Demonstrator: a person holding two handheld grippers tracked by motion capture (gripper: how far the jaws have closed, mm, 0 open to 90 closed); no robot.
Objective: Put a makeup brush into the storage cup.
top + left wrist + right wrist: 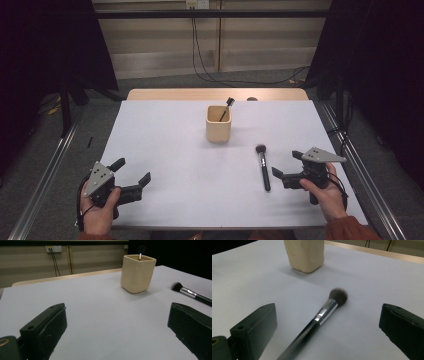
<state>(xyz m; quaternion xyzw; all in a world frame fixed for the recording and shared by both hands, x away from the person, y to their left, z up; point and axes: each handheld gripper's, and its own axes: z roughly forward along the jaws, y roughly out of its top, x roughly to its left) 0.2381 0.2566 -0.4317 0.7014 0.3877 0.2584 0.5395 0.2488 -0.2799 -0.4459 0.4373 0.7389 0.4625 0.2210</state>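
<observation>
Brush (263, 169): light, stiff handle, soft tip; grip mid-handle
Right gripper (288, 167): jaws apart, beside brush

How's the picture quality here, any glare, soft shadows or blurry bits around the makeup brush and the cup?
High view: even light on the white table, dark corners. Left gripper view: the beige square cup casts a faint shadow; the near jaws look soft. Right gripper view: bright glints on the silver ferrule of the black-handled makeup brush; its near handle end blurs.
</observation>
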